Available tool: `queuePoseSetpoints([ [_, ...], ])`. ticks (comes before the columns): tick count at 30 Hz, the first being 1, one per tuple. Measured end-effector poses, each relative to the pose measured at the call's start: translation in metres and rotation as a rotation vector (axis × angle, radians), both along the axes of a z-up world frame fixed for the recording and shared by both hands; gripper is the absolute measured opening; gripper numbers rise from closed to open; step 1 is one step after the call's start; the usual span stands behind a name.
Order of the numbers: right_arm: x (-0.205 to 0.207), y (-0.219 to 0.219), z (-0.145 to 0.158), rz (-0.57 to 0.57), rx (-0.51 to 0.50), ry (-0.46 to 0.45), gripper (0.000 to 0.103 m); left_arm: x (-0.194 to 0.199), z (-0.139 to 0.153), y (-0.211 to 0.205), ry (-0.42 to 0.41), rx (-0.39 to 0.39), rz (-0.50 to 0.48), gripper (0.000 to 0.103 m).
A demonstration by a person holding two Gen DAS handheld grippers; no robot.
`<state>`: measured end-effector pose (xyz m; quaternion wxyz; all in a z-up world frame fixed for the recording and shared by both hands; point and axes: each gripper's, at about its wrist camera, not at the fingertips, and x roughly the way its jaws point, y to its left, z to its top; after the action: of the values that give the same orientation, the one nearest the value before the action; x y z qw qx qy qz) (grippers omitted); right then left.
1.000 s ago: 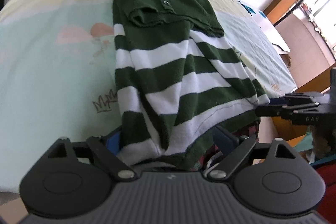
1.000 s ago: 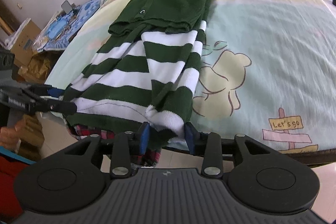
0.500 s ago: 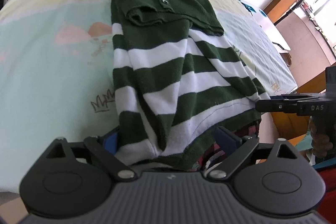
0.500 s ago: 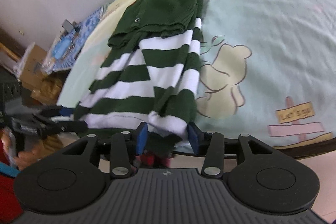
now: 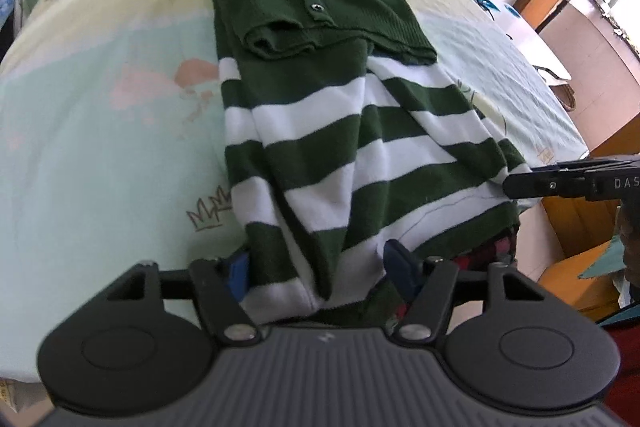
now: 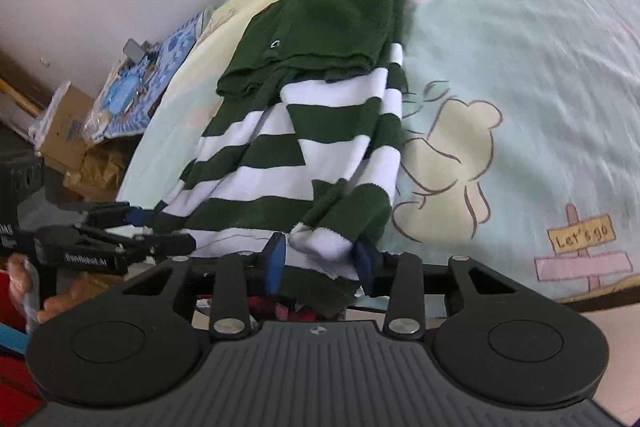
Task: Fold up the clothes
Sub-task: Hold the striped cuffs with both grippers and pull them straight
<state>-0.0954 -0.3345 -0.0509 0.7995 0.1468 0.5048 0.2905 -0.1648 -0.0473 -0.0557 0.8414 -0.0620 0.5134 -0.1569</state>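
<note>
The green and white striped sweater (image 5: 344,131) lies long on the bed (image 5: 100,131), its sleeves already laid over the middle, so it is narrow and ready to fold in half. Its bottom edge hangs by the bed's near side. The left gripper (image 5: 320,267) has just been closing around the left bottom corner. The right gripper (image 6: 320,259) has been closing too, on the right corner. Whether either one pinches the cloth yet cannot be told. Likely both will lift the edge together.
</note>
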Motion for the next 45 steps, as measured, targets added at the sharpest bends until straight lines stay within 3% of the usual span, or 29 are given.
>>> queuePoseSetpoints([
  [6, -0.003, -0.004, -0.006, -0.027, -0.022, 0.024, 0.047, 0.004, -0.002, -0.003, 0.009, -0.006, 0.013, 0.083],
  [12, -0.002, 0.005, -0.006, -0.025, -0.016, 0.001, 0.054, 0.010, -0.002, -0.013, 0.031, 0.022, 0.022, 0.089],
  [14, -0.001, 0.006, -0.006, -0.032, -0.023, 0.001, 0.046, 0.011, -0.002, -0.014, 0.037, 0.027, 0.029, 0.090],
  [16, 0.001, 0.006, -0.007, -0.039, -0.044, -0.004, 0.031, 0.011, -0.002, -0.014, 0.038, 0.027, 0.038, 0.089],
  [20, -0.001, 0.009, -0.006, 0.002, -0.097, -0.040, 0.022, 0.008, -0.003, -0.023, 0.019, 0.074, 0.036, 0.089],
  [25, -0.004, 0.019, -0.003, 0.052, -0.170, -0.084, 0.023, 0.006, -0.005, -0.031, 0.011, 0.129, 0.033, 0.089],
  [41, -0.015, 0.027, -0.004, 0.003, -0.167, -0.120, 0.035, 0.008, -0.008, -0.041, 0.018, 0.150, 0.076, 0.097],
  [45, -0.015, 0.028, -0.004, -0.014, -0.172, -0.114, 0.033, 0.010, -0.009, -0.044, 0.026, 0.158, 0.088, 0.100],
])
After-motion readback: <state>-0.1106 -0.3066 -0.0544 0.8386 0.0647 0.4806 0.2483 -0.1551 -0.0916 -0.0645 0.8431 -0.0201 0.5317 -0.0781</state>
